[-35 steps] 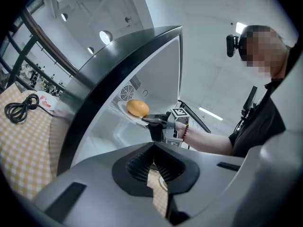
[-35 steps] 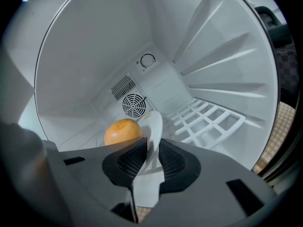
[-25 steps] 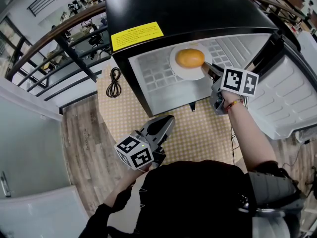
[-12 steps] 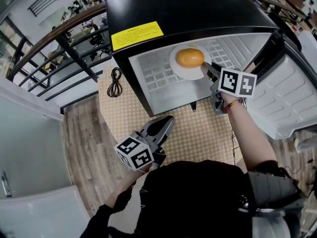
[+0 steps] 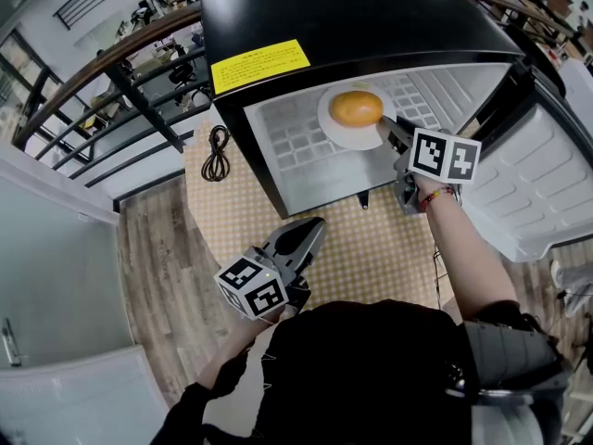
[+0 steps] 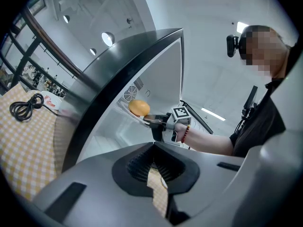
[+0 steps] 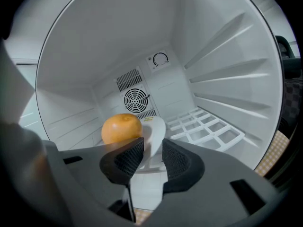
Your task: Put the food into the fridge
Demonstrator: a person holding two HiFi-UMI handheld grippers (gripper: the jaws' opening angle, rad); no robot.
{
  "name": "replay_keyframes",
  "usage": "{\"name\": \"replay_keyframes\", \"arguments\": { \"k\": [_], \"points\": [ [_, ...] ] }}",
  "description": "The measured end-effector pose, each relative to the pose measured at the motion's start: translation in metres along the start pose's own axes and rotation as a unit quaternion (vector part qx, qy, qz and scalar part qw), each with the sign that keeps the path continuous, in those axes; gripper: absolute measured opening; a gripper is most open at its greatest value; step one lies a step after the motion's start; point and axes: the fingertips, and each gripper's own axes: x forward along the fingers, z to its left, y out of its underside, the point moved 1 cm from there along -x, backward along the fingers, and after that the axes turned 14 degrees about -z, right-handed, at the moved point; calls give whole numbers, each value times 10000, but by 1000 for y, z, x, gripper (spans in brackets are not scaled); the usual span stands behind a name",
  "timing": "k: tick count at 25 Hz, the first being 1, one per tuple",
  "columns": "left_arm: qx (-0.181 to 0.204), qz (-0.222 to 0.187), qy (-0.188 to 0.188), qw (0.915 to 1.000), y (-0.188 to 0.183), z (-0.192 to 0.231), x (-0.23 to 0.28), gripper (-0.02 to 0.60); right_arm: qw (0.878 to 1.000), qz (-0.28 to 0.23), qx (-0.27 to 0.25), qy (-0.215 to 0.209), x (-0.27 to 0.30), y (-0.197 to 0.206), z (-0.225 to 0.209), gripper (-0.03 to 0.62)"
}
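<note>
While the orange (image 5: 356, 108) sits on its white plate (image 5: 345, 138) inside the open fridge (image 5: 352, 17), my right gripper (image 5: 388, 130) stands slack at the plate's rim.

Plate rests on the white grid shelf (image 5: 292, 146). Right jaws are apart, with the near rim of the plate between the pads and not pinched as far as I can see. Left gripper (image 5: 313, 224) hangs low over the checked tablecloth (image 5: 371, 244), well apart from the fridge, with its jaws drawn together and nothing in them. Fridge door (image 5: 547, 184) is swung open at right. Black cable (image 5: 215, 154) lies coiled on the cloth beside the fridge.
</note>
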Motion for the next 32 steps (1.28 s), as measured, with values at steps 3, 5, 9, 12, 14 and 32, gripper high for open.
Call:
{"name": "replay_keyframes", "arguments": {
  "k": [3, 5, 9, 12, 14, 32],
  "points": [
    [-2, 7, -13, 10000, 1, 1, -1, 12, 10000, -12, -66, 14, 1, 0, 0, 122],
    [-1, 4, -29, 10000, 0, 1, -2, 12, 9999, -17, -118, 36, 1, 0, -1, 123],
    [0, -19, -49, 10000, 0, 2, -3, 12, 9998, -20, -176, 75, 1, 0, -2, 126],
    [-11, -27, -49, 10000, 0, 2, -3, 12, 9996, -34, -245, 120, 1, 1, -2, 128],
    [-25, -27, -45, 10000, 0, 2, -3, 12, 9995, -49, -283, 148, 2, 1, -3, 129],
    [-86, -57, -121, 9999, 3, 7, -7, 12, 9963, -29, -839, 164, 4, 6, -2, 138]
  ]
}}
